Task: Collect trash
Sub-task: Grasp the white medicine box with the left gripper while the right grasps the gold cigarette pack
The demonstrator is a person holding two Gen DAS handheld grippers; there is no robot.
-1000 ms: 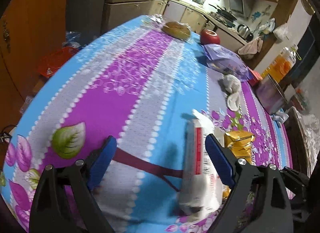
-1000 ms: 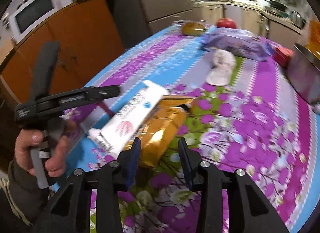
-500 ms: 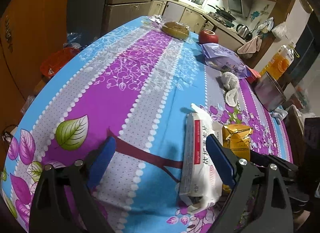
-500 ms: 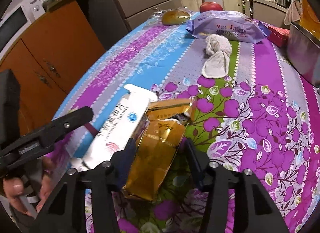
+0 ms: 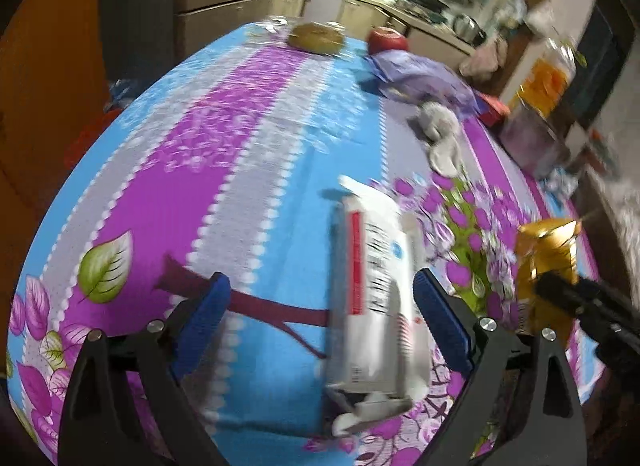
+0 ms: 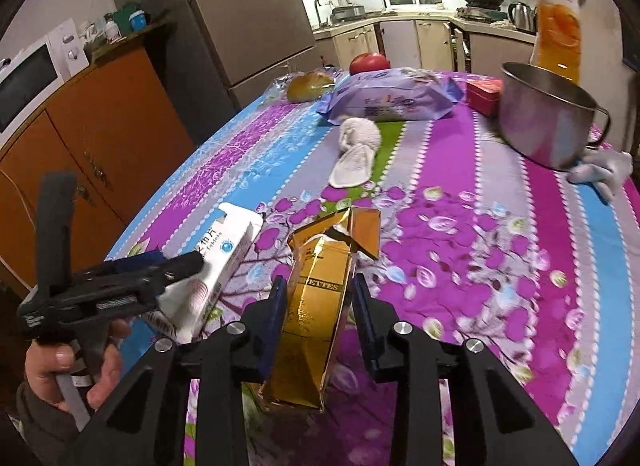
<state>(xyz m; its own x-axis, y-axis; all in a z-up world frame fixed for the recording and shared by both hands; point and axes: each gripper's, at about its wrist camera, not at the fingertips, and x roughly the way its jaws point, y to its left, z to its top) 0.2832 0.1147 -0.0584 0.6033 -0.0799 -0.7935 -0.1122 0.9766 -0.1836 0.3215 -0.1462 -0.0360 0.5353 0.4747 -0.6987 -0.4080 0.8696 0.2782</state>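
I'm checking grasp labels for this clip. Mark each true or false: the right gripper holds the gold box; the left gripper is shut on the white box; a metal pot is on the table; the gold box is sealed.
1. The right gripper holds the gold box: true.
2. The left gripper is shut on the white box: false, its fingers are wide open.
3. A metal pot stands on the table: true.
4. The gold box is sealed: false, its top is torn open.
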